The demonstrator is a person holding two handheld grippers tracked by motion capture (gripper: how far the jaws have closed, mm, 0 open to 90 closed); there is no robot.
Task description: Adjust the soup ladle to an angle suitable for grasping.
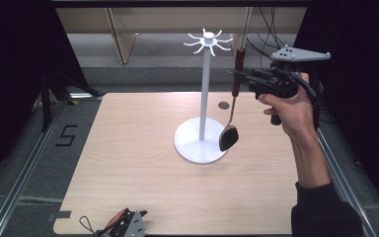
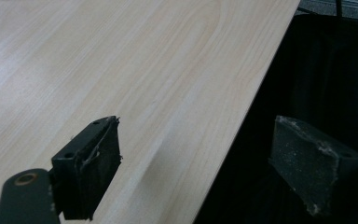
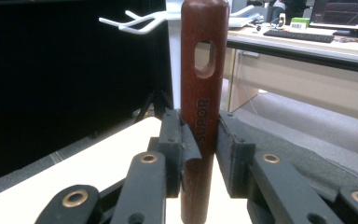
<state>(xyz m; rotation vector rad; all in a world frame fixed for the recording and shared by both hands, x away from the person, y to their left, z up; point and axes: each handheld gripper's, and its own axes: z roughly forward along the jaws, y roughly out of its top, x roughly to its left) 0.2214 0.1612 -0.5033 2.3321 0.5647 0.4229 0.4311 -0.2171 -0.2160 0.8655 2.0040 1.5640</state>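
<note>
Right gripper (image 1: 241, 75) clamps the wooden-handled ladle (image 1: 233, 106) upright beside the white hook stand (image 1: 205, 98); misaligning its handle hole risks knocking the stand's hooks.

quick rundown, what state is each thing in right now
spoon: held upright by its red-brown wooden handle, bowl hanging down above the stand's base, off the table
right hand-held gripper: shut on the spoon's handle, lifted beside the pole
left hand-held gripper: open, nothing between its jaws, at the table's near edge
hook stand: upright on the table, hooks bare
</note>
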